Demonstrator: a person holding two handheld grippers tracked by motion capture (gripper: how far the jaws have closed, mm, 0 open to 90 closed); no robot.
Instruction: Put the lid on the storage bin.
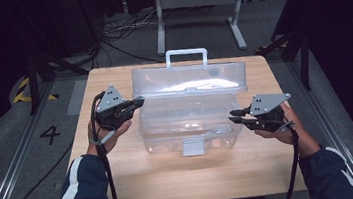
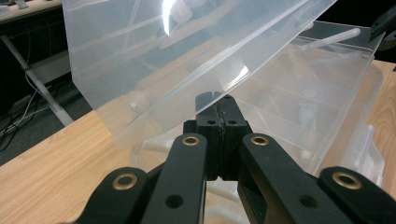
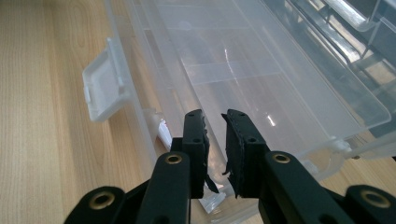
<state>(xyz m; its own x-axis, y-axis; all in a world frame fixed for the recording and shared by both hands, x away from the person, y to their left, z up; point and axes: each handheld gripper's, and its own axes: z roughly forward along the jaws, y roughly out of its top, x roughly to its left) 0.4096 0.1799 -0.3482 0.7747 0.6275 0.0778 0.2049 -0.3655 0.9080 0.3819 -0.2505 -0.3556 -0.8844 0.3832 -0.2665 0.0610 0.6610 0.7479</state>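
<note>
Nearest my lens, the left tool (image 2: 219, 109) has its jaws pressed flat together, their tips right at the lower edge of the clear lid (image 2: 187, 60); I cannot tell whether they pinch that edge or merely touch it, since the transparent plastic blurs the contact. From above, the left tool (image 1: 137, 103) sits at the left end of the clear plastic box (image 1: 192, 123), which stands in the middle of the wooden bench (image 1: 121, 166) with its lid (image 1: 190, 79) raised toward the far side and a white handle (image 1: 186, 54) above it. A white latch (image 1: 193, 147) hangs at the front wall. The right tool (image 3: 214, 122) has its jaws a narrow gap apart around the rim of the box's right end wall, and I cannot tell whether the pads press on it. From above, the right tool (image 1: 233, 115) meets the box's right end. The box's inner dividers are faint, and its contents are hard to make out. My sleeves are cut off at the bottom edge.
</note>
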